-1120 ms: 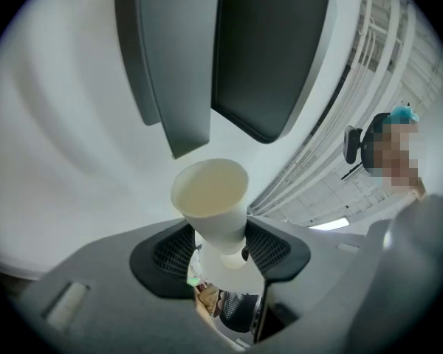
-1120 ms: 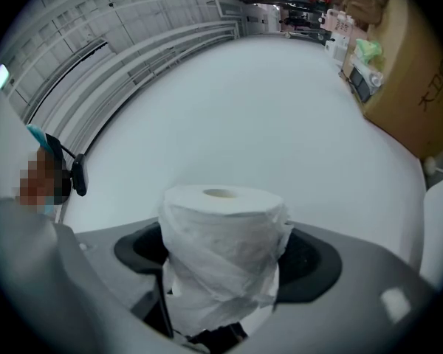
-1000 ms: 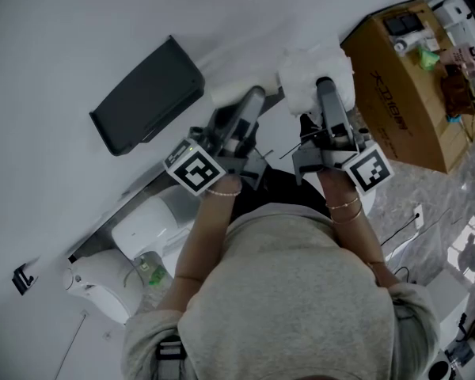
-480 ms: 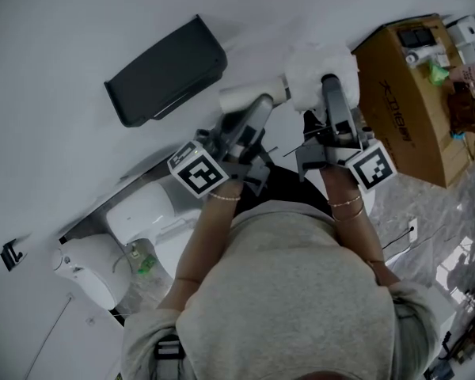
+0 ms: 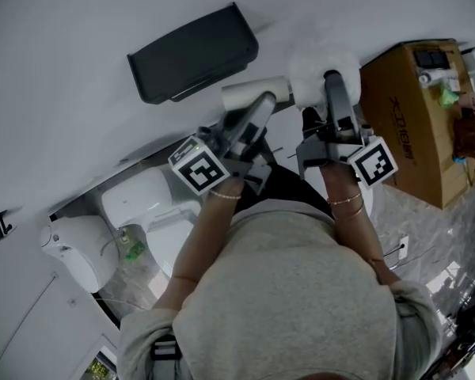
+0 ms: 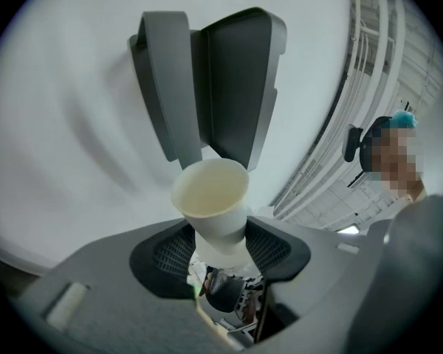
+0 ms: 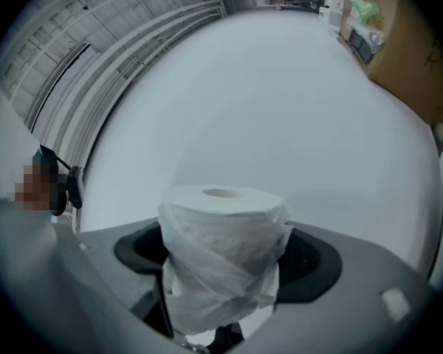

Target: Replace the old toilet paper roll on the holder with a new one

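Left gripper (image 5: 261,101): clamped on empty cardboard tube (image 6: 210,198), just beside holder (image 5: 194,51)
Right gripper (image 5: 331,77): clamped on wrapped toilet paper roll (image 7: 221,249), bare wall (image 7: 280,109) ahead
Head view only: cardboard box (image 5: 416,109) near right

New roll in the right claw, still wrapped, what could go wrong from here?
1. The plastic film round the new roll looks slick; the roll might slip from the right claw, and it would go on the holder still wrapped.
2. The left claw is full with the empty tube, so neither claw seems free to peel the film or steady the holder.
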The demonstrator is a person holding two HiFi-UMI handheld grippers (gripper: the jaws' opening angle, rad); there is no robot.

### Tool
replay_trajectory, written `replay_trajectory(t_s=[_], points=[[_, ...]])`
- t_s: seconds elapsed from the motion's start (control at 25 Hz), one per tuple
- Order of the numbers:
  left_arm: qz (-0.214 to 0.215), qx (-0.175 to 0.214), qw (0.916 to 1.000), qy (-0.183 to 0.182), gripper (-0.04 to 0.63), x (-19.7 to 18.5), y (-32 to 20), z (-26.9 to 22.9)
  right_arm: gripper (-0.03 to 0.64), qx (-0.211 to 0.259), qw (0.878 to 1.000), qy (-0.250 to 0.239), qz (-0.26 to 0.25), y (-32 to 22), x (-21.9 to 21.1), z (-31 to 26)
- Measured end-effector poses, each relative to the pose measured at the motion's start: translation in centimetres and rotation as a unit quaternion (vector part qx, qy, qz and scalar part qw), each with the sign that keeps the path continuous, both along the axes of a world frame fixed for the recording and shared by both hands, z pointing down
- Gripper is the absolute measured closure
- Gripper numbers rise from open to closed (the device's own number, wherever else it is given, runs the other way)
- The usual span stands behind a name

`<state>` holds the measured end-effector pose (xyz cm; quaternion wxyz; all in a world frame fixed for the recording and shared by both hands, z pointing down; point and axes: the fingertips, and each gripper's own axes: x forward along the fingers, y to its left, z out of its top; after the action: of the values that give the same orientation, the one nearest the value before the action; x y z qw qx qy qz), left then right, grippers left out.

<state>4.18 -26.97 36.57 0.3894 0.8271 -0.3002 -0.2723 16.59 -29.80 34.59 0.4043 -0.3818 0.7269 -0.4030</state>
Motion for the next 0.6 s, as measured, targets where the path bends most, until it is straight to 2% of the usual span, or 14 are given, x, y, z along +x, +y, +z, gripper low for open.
replay_trajectory(t_s=[0.24,0.6], points=[[-0.024,-0.001,0.9997,-0.003,0.38,-2.2,0.5,-0.1,0.19,0.005,0.999,-0.008,-0.04,-0.6,-3.0,-0.2],[-0.065,-0.002,0.9979,-0.006,0.38,-4.8,0.6,0.1,0.19,-0.004,0.997,-0.021,-0.073,-2.2,-5.7,0.4]])
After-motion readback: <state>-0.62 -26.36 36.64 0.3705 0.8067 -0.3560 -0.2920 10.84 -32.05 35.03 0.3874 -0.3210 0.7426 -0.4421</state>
